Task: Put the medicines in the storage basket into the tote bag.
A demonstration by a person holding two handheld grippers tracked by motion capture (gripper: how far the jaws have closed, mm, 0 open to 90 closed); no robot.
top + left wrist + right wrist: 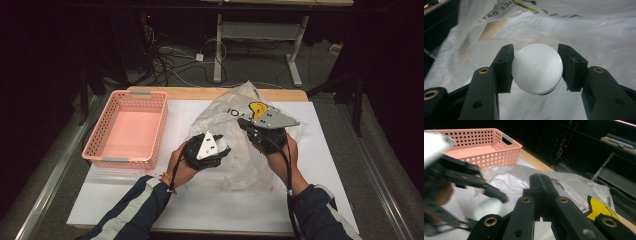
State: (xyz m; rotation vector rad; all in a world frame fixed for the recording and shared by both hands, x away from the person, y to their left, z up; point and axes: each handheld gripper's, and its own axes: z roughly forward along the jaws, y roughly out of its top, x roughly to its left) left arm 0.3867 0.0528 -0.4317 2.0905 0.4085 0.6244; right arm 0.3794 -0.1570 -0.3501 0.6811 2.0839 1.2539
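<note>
Currently left claw pinches round white plastic cap by its rim, just over crinkled translucent plastic bag right of pink perforated basket. Right claw pressed together on bag film. Risk: smooth cap slips sideways; thin film tears if tugged.

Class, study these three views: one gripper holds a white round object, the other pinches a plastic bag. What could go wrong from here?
1. The left gripper grips the white round cap only at its curved edges, so it might slip or pop out.
2. The right gripper is shut on thin plastic bag film; a hard pull might tear it or let it slide free.
3. The two grippers work close together, so they could collide.
</note>
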